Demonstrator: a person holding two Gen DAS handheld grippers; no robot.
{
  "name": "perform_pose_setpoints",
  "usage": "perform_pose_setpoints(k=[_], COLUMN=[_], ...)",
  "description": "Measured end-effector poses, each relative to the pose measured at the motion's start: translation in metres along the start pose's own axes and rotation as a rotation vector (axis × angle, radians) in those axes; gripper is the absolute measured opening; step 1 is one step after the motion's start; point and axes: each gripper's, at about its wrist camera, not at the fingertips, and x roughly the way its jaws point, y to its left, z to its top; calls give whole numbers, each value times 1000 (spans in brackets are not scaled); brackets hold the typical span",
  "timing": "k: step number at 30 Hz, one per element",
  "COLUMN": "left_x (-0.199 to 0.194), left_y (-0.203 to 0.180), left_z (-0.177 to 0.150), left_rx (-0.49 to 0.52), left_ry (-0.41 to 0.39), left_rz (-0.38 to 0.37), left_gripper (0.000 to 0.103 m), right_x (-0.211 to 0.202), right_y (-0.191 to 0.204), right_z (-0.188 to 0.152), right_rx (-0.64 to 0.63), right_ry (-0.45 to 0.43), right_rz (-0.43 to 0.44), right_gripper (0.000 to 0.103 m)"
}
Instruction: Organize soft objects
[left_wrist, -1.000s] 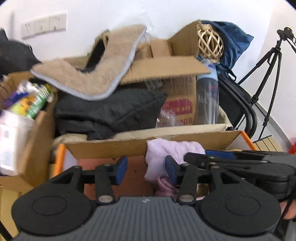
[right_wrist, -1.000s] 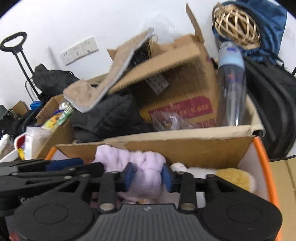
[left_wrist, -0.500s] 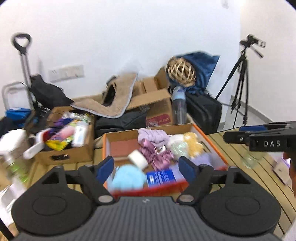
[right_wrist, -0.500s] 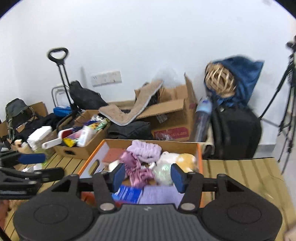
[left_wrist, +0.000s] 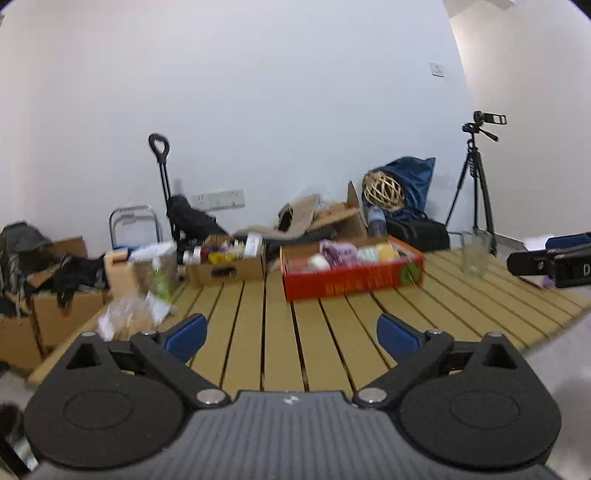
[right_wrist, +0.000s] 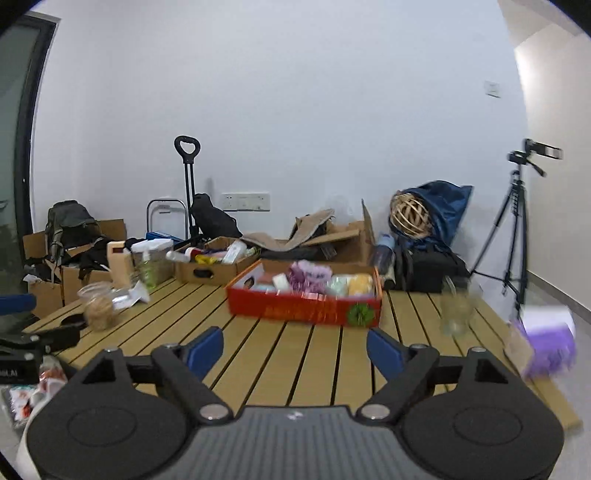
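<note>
The red box (left_wrist: 351, 282) sits on the wooden table (left_wrist: 280, 350), and the soft things are inside it. It is straight ahead of both tools and well apart from them, with bare table in between. The left tool (left_wrist: 291, 338) has its two blue tips spread wide and holds nothing. The right tool (right_wrist: 295, 350) is spread wide too and holds nothing. From the left tool the box lies ahead and a bit to the right. From the right tool it lies almost dead ahead, so I think the right tool has the straighter way in, but neither looks much nearer. The box's long side runs left to right, across the way the tools point, so a tool would reach over the long front wall. There is one red box. Inside I can count about five soft lumps: a purple fluffy one (right_wrist: 310, 275), a white one (right_wrist: 282, 282), a pale green one (right_wrist: 340, 286), a yellow one (right_wrist: 360, 284) and a light blue bit, but they are blurry, so the count is not sure. There is one clear glass (right_wrist: 456, 310) on the table to the right, one purple pack (right_wrist: 550, 341) at the table's right edge, and one brown box (left_wrist: 227, 266) of bottles to the left.
</note>
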Motion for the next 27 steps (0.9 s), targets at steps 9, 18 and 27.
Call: perform_pose_setpoints(k=[9,18,27], left_x=[-121,-183,-211], left_y=[12,16,17], left_z=[-62,-89,-93], left_rx=[-118,-137,-136], left_ry=[68,82,42], left_rz=[-24,-15,-8], left_gripper=[103,103,103], right_x=[-127,-200,-229], right_y=[66,86,94], right_z=[-100,-137,-139], right_rx=[-9,32,30], right_ry=[68,50,1], right_rz=[31,28,26], right_gripper=[94,94,94])
